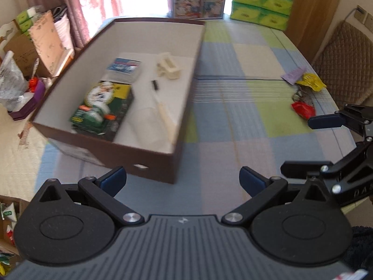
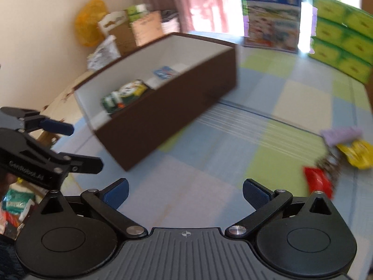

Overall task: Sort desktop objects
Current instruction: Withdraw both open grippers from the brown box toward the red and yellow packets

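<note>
Desktop leftovers, a crinkly red foil packet [image 2: 318,182], yellow wrapper [image 2: 356,155] and lilac card [image 2: 341,135], are sitting bunched at the checked tablecloth's [image 1: 233,126] right edge, well apart from the brown cardboard box [image 1: 149,161] at its left edge, which is holding a glossy green carton [image 1: 102,109]. Both claws, left gripper [image 1: 183,182] and right gripper [image 2: 185,192], are hanging spread wide, gripping nothing. Looks like between picks; next move probably needs the right one reaching for that slippery red packet.

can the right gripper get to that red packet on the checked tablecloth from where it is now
Probably yes. The right gripper is open and empty, and the red packet lies on the checked tablecloth just to its right, with nothing between them; keys and a yellow packet crowd its far side.
</note>
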### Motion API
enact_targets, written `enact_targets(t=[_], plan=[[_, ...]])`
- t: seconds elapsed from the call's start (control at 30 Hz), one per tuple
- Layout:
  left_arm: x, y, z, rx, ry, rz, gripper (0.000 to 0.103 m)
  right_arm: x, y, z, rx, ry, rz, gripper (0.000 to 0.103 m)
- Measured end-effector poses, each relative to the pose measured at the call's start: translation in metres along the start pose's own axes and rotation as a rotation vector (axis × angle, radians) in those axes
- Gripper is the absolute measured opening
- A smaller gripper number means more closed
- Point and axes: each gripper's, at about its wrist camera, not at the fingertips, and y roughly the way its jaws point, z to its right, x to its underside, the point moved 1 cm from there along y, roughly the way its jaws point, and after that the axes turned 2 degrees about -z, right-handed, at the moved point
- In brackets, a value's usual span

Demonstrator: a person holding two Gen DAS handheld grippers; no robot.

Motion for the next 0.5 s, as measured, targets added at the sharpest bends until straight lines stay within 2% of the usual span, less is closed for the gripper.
enact_targets(t=[0.17,0.37,0.5], plan=[[-0.010,0.017,0.037,0.041,0.054,-0.006,0.101,0.015,-0.017,0.046,0.096,0.099,0.000,0.101],[-0.029,0.050,0.096,0.115,0.137,-0.012,0.100,0.032,-0.039,0.116,0.226,0.282,0.017,0.101],[-0.043,0.070,0.137,0.157,0.189,-0.008,0.100,0.043,-0.051,0.159,0.269,0.396,0.029,0.101]])
